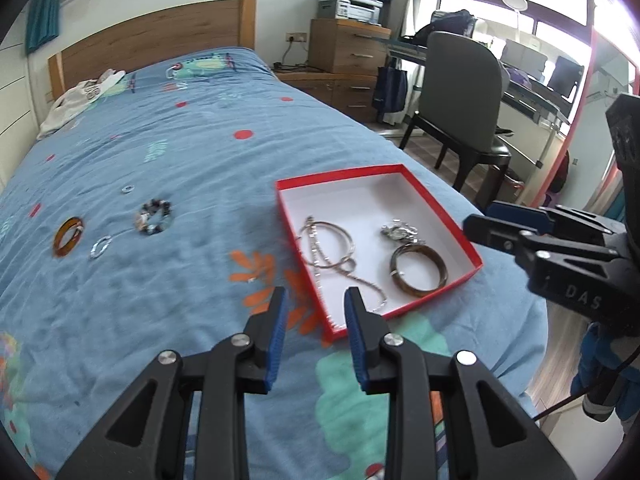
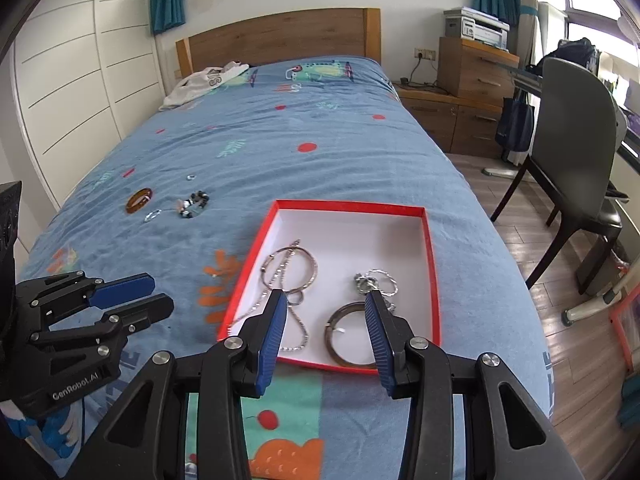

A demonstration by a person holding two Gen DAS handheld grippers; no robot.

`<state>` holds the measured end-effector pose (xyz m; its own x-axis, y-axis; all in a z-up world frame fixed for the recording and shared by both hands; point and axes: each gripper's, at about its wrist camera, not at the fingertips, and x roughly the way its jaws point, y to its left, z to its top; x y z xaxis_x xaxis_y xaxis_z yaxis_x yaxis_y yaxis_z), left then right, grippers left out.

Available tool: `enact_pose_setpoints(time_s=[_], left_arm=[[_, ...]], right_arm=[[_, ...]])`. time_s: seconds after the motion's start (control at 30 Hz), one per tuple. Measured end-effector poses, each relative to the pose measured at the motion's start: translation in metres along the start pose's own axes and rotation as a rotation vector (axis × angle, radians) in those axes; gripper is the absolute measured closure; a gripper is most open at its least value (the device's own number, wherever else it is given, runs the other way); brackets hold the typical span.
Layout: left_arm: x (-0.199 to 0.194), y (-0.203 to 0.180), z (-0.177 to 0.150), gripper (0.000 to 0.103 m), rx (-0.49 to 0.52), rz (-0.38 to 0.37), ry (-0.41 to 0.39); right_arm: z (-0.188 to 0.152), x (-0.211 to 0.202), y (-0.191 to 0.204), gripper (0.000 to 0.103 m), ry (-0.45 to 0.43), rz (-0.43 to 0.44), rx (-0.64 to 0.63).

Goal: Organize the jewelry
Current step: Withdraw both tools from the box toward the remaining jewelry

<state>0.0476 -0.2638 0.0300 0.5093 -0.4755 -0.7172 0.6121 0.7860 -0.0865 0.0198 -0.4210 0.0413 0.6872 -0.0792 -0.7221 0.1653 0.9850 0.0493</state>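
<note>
A red box point(image 1: 340, 172) point(image 2: 348, 204) with a white inside lies on the blue bedspread. It holds silver hoops with a chain point(image 1: 332, 248) point(image 2: 292, 272), a brown bangle point(image 1: 418, 274) point(image 2: 352, 336) and a silver charm piece point(image 1: 400, 232) point(image 2: 372, 282). Left of the box on the cover lie an amber bangle point(image 1: 68, 236) point(image 2: 139, 200), a beaded bracelet point(image 1: 156, 218) point(image 2: 194, 204), a silver link piece point(image 1: 100, 246) point(image 2: 152, 215) and a small ring point(image 1: 127, 189) point(image 2: 191, 177). My left gripper point(image 1: 316, 296) point(image 2: 160, 292) hovers open and empty by the box's near left corner. My right gripper point(image 2: 325, 298) point(image 1: 480, 222) hangs open and empty above the box's near side.
A white garment point(image 2: 204, 80) lies by the wooden headboard point(image 2: 280, 36). To the right of the bed stand a dark chair point(image 2: 576, 128), a desk and wooden drawers point(image 2: 472, 68). White cupboard doors point(image 2: 80, 80) line the left wall. The bed's edge drops to wood flooring on the right.
</note>
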Motion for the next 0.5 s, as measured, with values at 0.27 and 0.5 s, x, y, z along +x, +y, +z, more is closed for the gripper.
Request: enact_pose_setpoints(time_s=[0.27, 0.5], left_arm=[[-0.042, 0.058, -0.016, 0.075, -0.078, 0.09, -0.042], [-0.075, 0.107, -0.037, 0.071, -0.153, 0.173, -0.074]], right_arm=[[0.005, -0.019, 0.041, 0.06, -0.026, 0.035, -0.028], [0.01, -0.03, 0.081, 0.059, -0.045, 0.075, -0.056]])
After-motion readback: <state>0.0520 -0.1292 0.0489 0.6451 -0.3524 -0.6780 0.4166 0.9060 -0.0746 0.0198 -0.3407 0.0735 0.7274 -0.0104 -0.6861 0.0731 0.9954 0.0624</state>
